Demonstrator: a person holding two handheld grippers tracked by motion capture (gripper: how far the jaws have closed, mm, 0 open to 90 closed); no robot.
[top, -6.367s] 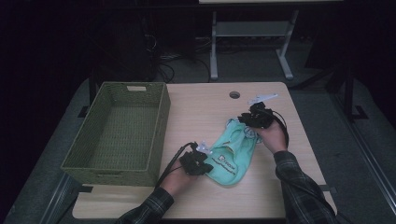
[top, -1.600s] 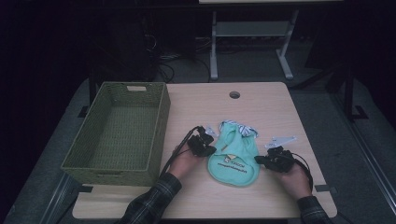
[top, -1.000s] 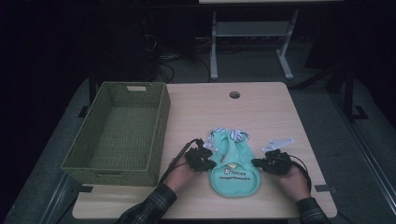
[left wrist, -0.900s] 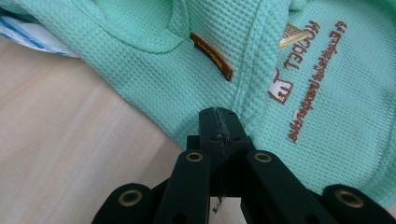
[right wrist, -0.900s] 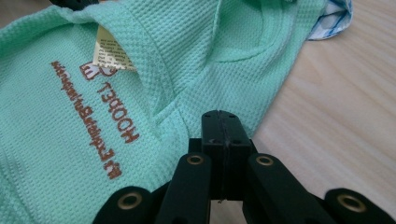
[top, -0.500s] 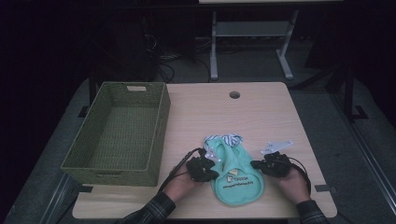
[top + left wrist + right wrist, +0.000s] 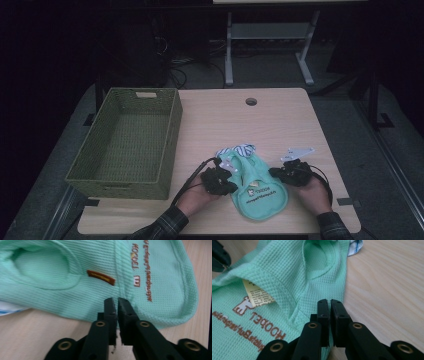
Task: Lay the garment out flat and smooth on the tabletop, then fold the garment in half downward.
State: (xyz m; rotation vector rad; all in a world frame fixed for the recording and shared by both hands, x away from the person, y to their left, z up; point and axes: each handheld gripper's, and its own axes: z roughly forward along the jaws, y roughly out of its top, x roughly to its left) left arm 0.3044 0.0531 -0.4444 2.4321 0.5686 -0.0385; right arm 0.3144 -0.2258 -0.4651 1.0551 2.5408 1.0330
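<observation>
A mint green waffle-knit pet shirt [image 7: 259, 189] with brown lettering lies flat on the wooden table [image 7: 260, 125], near its front edge. A blue-and-white striped collar piece [image 7: 243, 148] pokes out at its far end. My left gripper [image 7: 234, 181] is at the shirt's left edge, and in the left gripper view it [image 7: 117, 301] is shut on the shirt's hem [image 7: 105, 315]. My right gripper [image 7: 274, 172] pinches the right edge; in the right gripper view it [image 7: 329, 302] is shut on the fabric [image 7: 307, 297] beside an armhole seam.
A green woven basket [image 7: 170, 142] stands empty at the left, its right wall close to my left hand. A round cable hole [image 7: 251, 101] sits near the table's far edge. Bare wood lies between that hole and the shirt.
Both grippers have drawn the shirt toward the table's front edge and it now lies spread flatter. Earlier, the right gripper was at the shirt's far end.
</observation>
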